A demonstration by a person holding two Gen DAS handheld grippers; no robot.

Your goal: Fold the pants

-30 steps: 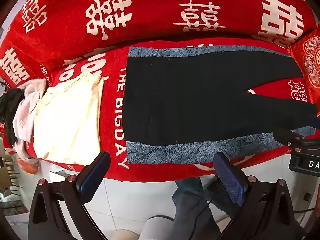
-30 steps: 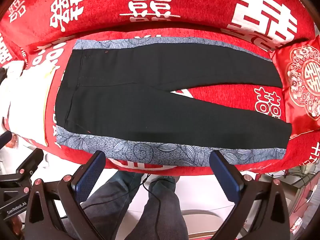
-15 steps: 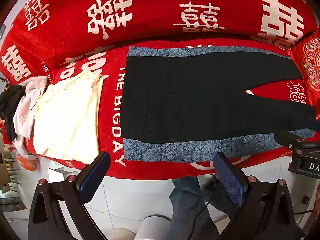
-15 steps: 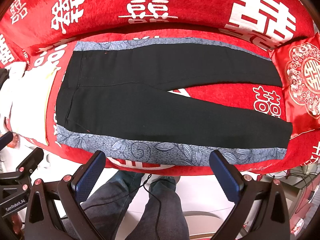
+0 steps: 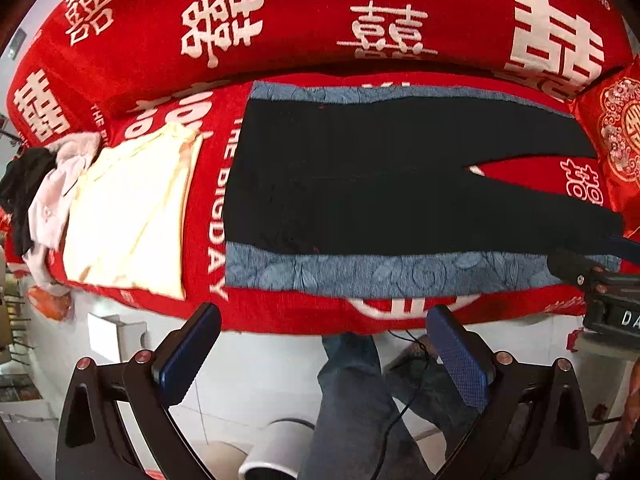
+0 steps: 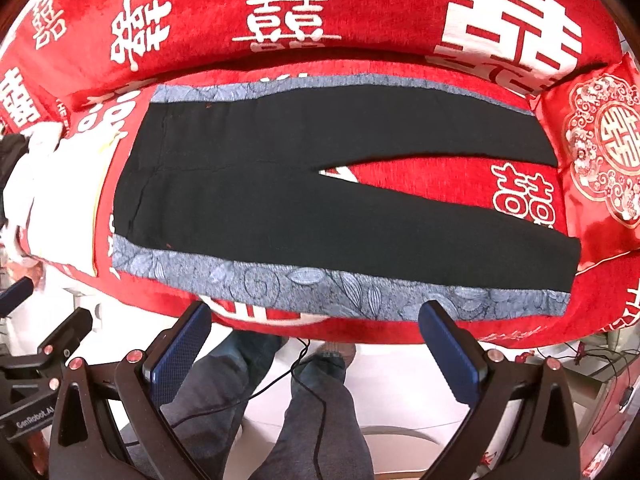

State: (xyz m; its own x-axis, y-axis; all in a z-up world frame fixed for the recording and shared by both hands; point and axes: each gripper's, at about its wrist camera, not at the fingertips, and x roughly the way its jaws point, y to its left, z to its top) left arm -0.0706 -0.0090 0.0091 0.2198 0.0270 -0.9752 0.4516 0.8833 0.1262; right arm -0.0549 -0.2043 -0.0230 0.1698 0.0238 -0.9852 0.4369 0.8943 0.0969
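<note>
Where pants (image 6: 304, 200) lie flat, red sofa (image 6: 360, 12) (white-tiled floor (image 5: 256, 364)).

The right claw (image 5: 576, 264) covers the near leg hem of the pants (image 5: 380, 176); the left picture is blurred.

The pants (image 6: 312, 208) are matt black cloth, smooth, with side strips of grey-blue fabric in a leaf print. They lie on a sofa (image 6: 360, 16) covered in red, slightly napped woven cloth with white printed characters. At 3 o'clock a cushion (image 6: 604, 148) looks satiny, with glinting gold embroidery. At 9 o'clock, a cream garment (image 5: 132, 208) is soft, matt cloth. Each hand-held gripper, left (image 5: 320, 356) and right (image 6: 316, 352), is matt black plastic with blue, finely textured pads (image 6: 452, 356) and shiny metal screws. The floor (image 5: 256, 376) is glossy white tile.
</note>
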